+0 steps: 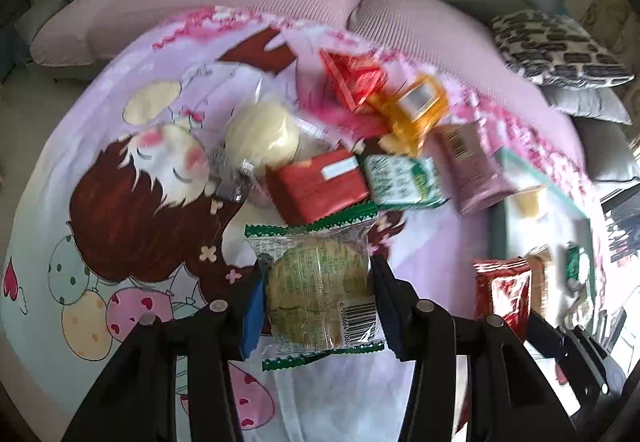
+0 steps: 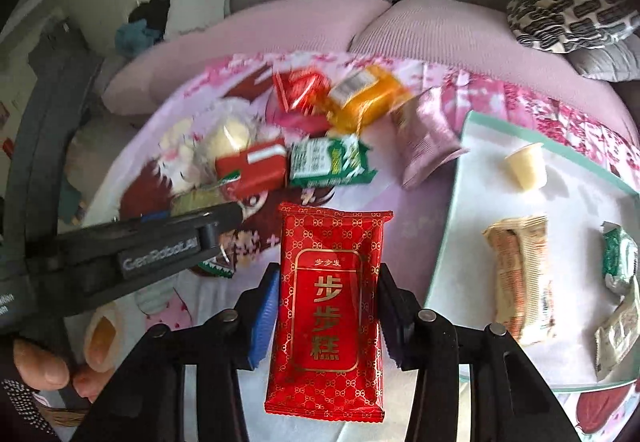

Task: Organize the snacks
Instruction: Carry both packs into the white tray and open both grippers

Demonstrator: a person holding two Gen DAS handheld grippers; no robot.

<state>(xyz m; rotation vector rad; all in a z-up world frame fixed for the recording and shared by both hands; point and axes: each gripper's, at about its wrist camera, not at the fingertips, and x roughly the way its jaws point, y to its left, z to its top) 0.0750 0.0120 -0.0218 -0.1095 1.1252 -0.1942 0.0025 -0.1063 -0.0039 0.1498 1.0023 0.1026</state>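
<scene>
I have a snack in each gripper. My left gripper [image 1: 318,296] is clamped on a clear packet with green crimped ends [image 1: 316,282] holding a round cake, lifted clear of the cartoon-print cloth [image 1: 120,202] on the desk. My right gripper [image 2: 326,316] is clamped on a flat red packet with gold lettering [image 2: 328,306], also held above the cloth. By my reckoning the sorting is partly done: the white tray with the green rim [image 2: 452,222] to the right already carries a small pudding cup [image 2: 526,164], a tan wrapped bar [image 2: 518,274] and a couple of small packets at its far edge. A loose pile [image 2: 320,130] remains on the cloth: red, orange, green and pink packets plus a pale round cake
</scene>
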